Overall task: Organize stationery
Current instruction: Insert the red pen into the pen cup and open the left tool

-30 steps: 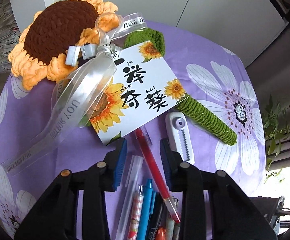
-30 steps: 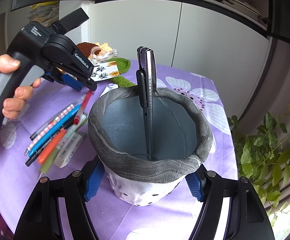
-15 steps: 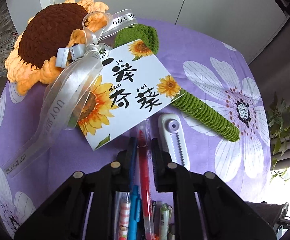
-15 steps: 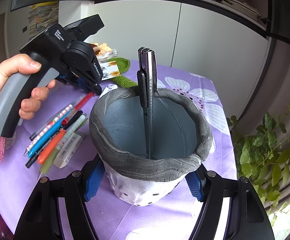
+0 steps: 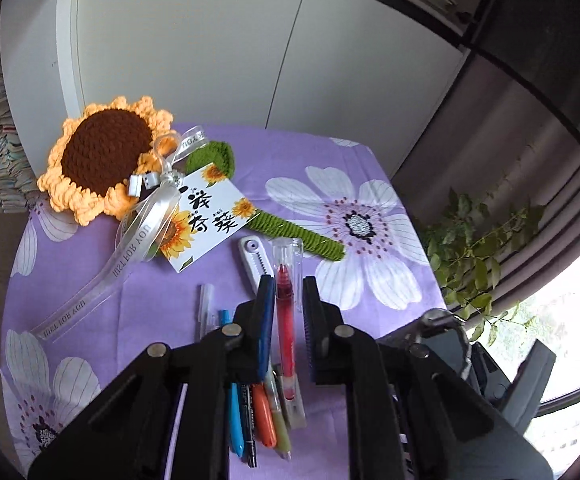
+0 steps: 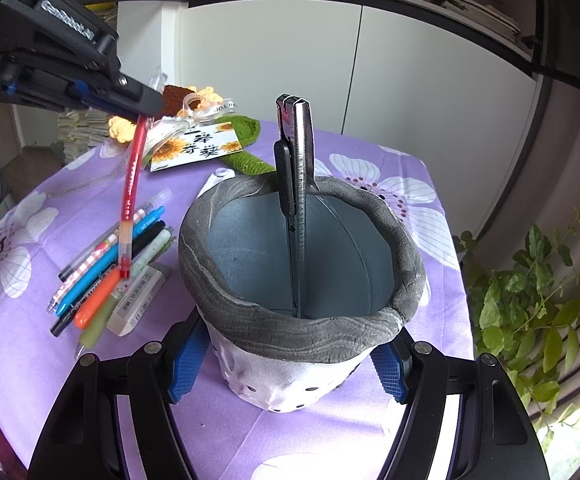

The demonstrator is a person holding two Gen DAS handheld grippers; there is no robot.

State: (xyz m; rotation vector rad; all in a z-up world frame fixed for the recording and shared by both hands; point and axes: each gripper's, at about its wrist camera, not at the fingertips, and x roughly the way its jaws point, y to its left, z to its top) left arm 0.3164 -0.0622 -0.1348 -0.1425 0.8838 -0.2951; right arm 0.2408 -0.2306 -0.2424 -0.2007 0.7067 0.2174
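My left gripper point(image 5: 286, 292) is shut on a red pen point(image 5: 285, 320) and holds it in the air above the table. In the right wrist view that red pen point(image 6: 131, 196) hangs down from the left gripper point(image 6: 140, 106), over a row of several pens point(image 6: 102, 268) and a white eraser point(image 6: 138, 300). My right gripper point(image 6: 290, 360) is shut on a grey pen holder point(image 6: 302, 332), its blue pads against both sides. A black and silver utility knife point(image 6: 296, 184) stands upright inside the holder.
A crocheted sunflower point(image 5: 102, 156) with a green stem, ribbon and white card point(image 5: 206, 220) lies at the far left of the purple flowered tablecloth point(image 5: 90, 292). A white correction tape point(image 5: 252, 260) lies near the card. A leafy plant point(image 6: 538, 292) stands off the right edge.
The left gripper closed on the red pen and lifted it off the table, rising up and back. The right gripper and the holder stayed put.
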